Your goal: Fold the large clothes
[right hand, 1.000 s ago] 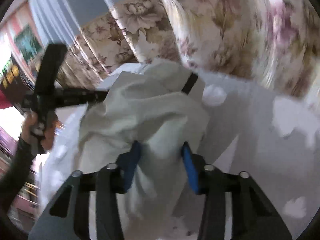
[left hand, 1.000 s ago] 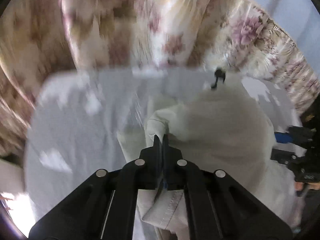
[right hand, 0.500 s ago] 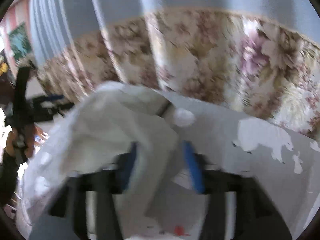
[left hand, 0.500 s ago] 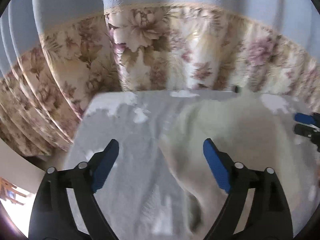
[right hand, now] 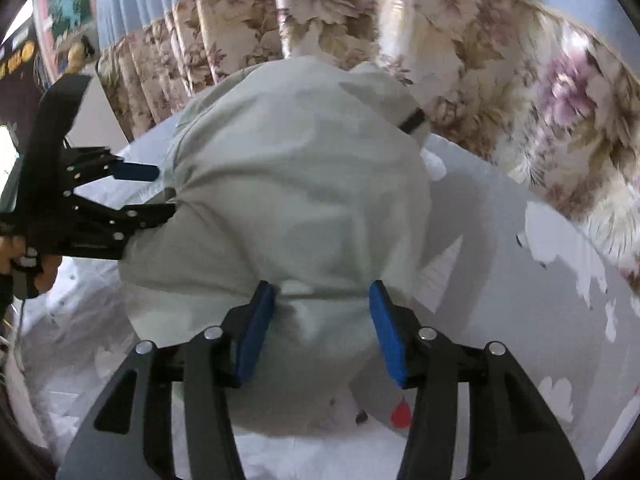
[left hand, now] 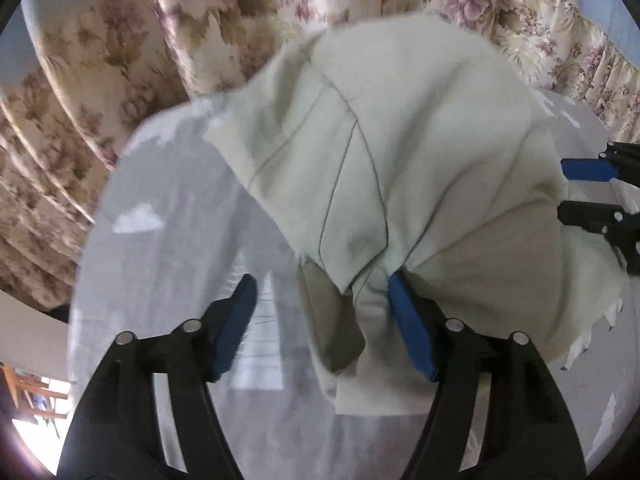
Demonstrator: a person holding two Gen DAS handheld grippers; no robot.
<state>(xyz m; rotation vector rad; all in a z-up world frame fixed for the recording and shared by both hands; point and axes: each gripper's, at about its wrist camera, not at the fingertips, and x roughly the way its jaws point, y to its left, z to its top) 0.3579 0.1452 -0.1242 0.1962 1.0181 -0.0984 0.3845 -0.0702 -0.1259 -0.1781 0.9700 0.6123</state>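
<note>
Lying bunched on the table (left hand: 168, 248): 1 pale garment (left hand: 400, 152). Your left hand-held gripper (left hand: 320, 320) is closing, pads apart around a fold. Your right hand-held gripper (right hand: 322, 324) is closing astride a gathered ridge, to lift it.

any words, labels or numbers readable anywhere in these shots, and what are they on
None can be read.
Garment: no print or label text shows; the small red tag near its lower edge is too small to read.
Wall hangings at the top left of the right wrist view: blurred colours only.
Dark board with yellow shapes at the far left edge: too blurred to read.
</note>
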